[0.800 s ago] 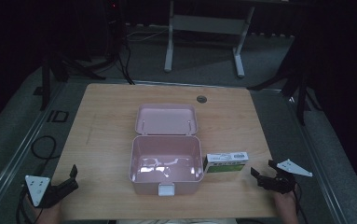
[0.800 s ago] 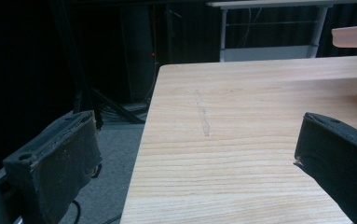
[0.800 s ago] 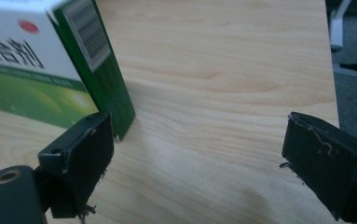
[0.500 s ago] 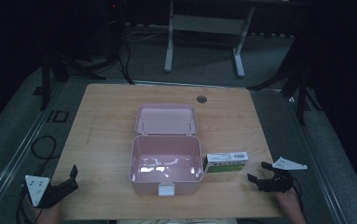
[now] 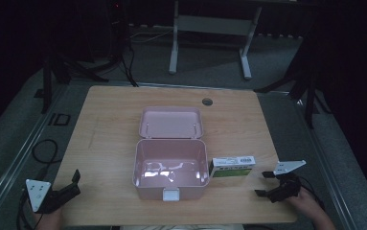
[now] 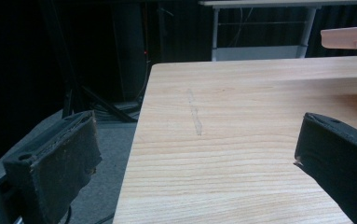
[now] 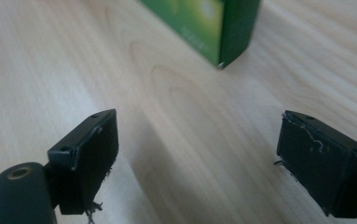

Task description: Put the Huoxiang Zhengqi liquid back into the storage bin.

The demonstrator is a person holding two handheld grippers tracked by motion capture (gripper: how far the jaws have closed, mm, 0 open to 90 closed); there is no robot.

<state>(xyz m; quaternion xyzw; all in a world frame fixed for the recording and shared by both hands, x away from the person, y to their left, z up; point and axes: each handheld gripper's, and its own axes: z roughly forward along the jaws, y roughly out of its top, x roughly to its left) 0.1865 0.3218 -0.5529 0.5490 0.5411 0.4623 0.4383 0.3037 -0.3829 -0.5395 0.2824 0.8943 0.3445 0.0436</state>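
Two grippers sit low at the near edge of the tabletop [image 5: 109, 120], one at each corner. The right gripper [image 5: 266, 184] is released: its black jaws stand wide apart with bare wood between them and nothing in their grasp. In the right gripper view the right gripper [image 7: 192, 163] points along the wood toward the green box [image 7: 204, 25], whose near corner rests on the tabletop just ahead of the jaws and apart from them. From the high view the green box [image 5: 232, 166] lies flat with its white labelled face upward, to the right of the pink case [image 5: 170, 167] and just beside its right wall; whether the two touch I cannot tell. The grey three-cornered plate tops the right gripper, and the person's hand [image 5: 310, 203] holds it from behind at the bottom right.

The pink case stands in the middle of the tabletop with its lid [image 5: 170, 122] swung back and lying open on the far side; its inside looks empty, and a small white latch shows on its near wall. A small round dark grommet [image 5: 207, 101] sits in the wood beyond the lid.

The left gripper [image 5: 73, 182] is likewise released, jaws spread and holding nothing, well apart from the case at the near left corner. In the left gripper view the left gripper [image 6: 195, 158] looks across bare wood near the tabletop's left edge.
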